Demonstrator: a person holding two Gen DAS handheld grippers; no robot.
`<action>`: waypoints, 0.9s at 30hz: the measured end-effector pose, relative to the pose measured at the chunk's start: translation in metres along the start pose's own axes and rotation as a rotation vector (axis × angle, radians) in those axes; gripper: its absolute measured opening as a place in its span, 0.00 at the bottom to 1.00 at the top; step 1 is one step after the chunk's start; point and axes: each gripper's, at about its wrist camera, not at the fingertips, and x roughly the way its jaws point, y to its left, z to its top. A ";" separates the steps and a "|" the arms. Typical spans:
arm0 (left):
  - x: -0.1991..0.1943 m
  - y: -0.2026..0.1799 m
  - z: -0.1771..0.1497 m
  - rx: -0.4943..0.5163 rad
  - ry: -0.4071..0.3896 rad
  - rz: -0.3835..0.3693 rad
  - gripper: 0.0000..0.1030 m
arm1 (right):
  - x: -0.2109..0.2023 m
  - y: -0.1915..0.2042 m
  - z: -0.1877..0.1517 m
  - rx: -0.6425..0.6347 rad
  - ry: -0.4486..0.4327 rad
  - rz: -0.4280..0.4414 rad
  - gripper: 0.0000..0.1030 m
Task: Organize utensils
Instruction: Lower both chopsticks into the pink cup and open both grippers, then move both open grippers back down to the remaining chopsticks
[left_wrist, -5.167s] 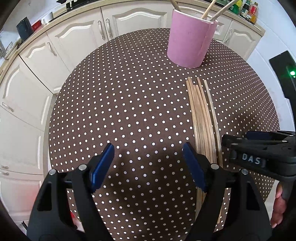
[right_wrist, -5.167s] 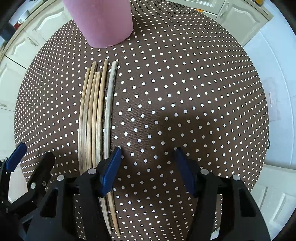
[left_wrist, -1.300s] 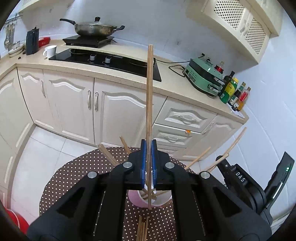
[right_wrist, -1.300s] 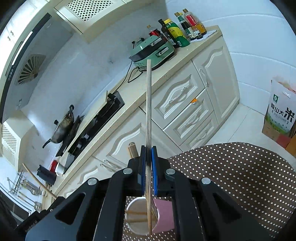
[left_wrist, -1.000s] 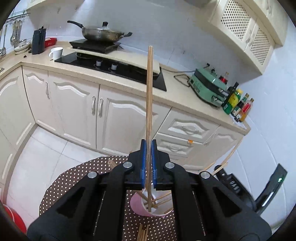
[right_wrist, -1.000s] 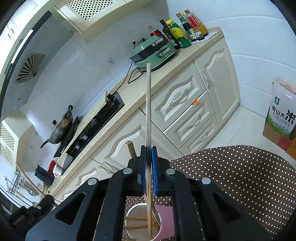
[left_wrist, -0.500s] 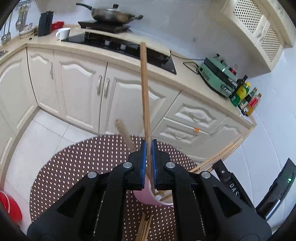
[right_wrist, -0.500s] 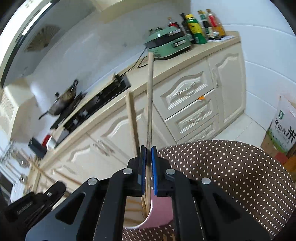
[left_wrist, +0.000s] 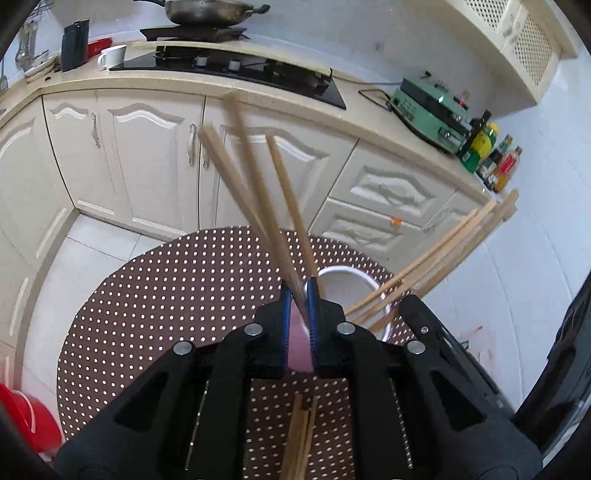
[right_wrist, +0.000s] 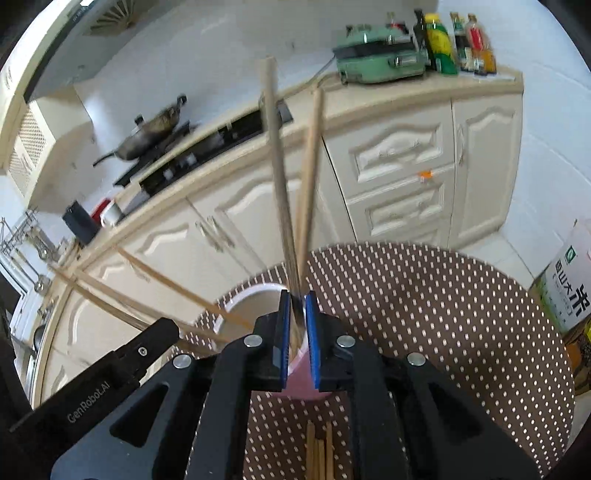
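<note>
Above the pink cup (left_wrist: 347, 291), I let both opening jaws free their chopsticks (left_wrist: 255, 195) toward 12 o'clock; left gripper (left_wrist: 297, 325), right gripper (right_wrist: 297, 332); spare sticks (right_wrist: 318, 454) lie at 6 o'clock on the bench (right_wrist: 443, 314).

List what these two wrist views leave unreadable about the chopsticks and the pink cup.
- Left wrist: the pink cup is mostly hidden by the left gripper; its inside bottom is unseen.
- Left wrist: the chopstick between the opening jaws is motion-blurred, contact unclear.
- Right wrist: the table chopsticks are cut by the bottom edge; count unclear.
</note>
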 end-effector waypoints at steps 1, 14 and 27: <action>0.000 0.000 -0.002 0.011 -0.004 0.003 0.12 | 0.001 -0.002 -0.001 -0.001 0.012 0.000 0.15; -0.017 -0.005 -0.017 0.132 -0.039 0.111 0.54 | -0.022 -0.018 -0.006 0.006 0.027 -0.046 0.45; -0.037 -0.011 -0.036 0.220 -0.005 0.170 0.57 | -0.052 -0.025 -0.020 -0.036 0.040 -0.064 0.54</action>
